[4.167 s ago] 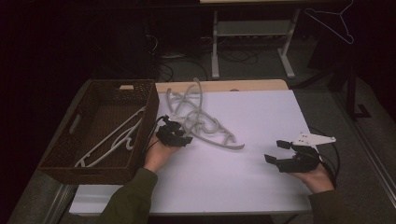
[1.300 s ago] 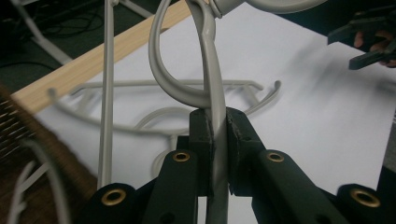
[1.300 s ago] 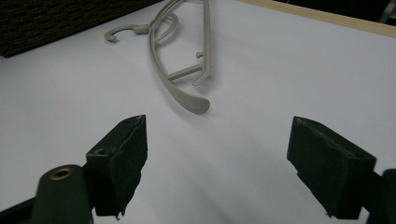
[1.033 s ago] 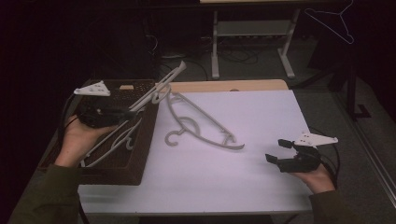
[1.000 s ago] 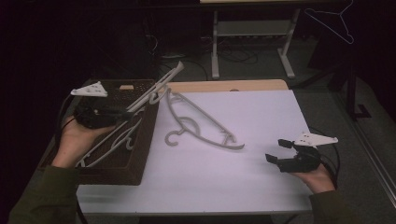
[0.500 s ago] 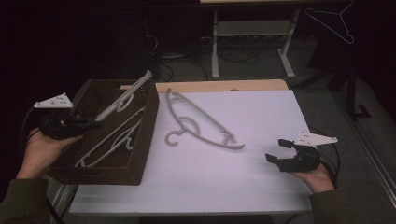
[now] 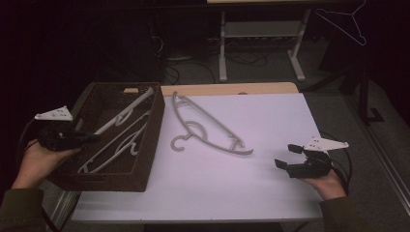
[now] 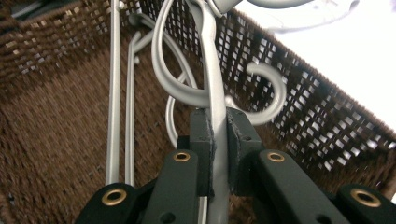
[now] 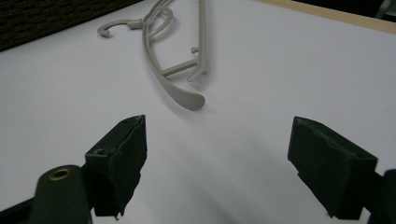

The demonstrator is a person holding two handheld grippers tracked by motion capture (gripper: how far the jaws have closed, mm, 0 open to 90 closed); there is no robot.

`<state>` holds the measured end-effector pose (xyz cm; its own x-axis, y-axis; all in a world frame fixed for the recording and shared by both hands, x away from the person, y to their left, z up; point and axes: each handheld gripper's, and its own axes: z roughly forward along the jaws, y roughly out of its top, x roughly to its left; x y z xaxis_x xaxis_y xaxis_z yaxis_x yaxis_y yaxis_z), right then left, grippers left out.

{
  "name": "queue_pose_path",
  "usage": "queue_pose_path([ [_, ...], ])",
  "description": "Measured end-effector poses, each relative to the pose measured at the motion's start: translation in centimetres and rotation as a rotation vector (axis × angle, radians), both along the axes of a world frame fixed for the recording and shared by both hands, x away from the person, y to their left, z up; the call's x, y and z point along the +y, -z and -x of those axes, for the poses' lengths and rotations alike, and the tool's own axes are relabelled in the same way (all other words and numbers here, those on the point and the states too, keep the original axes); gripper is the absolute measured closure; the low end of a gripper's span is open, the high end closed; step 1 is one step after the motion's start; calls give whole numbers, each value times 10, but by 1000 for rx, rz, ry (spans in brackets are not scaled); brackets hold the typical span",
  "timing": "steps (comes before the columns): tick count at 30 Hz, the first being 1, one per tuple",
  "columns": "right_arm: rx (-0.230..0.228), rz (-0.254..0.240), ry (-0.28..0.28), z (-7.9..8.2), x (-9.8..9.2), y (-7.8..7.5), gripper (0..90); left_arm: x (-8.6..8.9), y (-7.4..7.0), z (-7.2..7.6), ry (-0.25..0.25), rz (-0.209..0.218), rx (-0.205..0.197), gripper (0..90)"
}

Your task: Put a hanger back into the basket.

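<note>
The left gripper hangs over the near left edge of the basket, its jaws clamped on the bar of a pale grey hanger. That hanger's long axis runs from the jaws across the basket toward its far right corner, so one end sits high near the far rim while the gripped end is held over the near left part; its hook curls beside the basket's woven wall in the left gripper view. Judging from this, the coming move is a lowering and letting go, and it turns on whether the long hanger lies along the basket's length and not across its rim. More hangers of the same grey plastic already lie on the basket floor. To the right of the basket, on the white counter, one more hanger lies flat, its hook toward the basket. The right gripper rests farther right of the basket, near the counter's front edge, jaws wide apart and holding nothing, with that loose hanger's near end straight ahead of them; it is the nearer hand for it.
</note>
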<state>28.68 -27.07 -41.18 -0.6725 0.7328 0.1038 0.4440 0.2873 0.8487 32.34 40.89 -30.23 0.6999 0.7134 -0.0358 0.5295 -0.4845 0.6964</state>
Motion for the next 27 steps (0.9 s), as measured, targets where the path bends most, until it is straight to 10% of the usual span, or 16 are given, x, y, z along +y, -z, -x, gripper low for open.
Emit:
queue_pose_path([
  [12, 0, 0, 2, 0, -1, 1, 193, -6, 29, -20, 25, -36, 59, 822],
  [19, 2, 3, 3, 0, -1, 1, 193, 1, 37, -20, 21, 11, 71, 813],
  [27, -2, 0, 4, 0, -1, 0, 193, 6, 35, -18, -16, 12, 70, 605],
])
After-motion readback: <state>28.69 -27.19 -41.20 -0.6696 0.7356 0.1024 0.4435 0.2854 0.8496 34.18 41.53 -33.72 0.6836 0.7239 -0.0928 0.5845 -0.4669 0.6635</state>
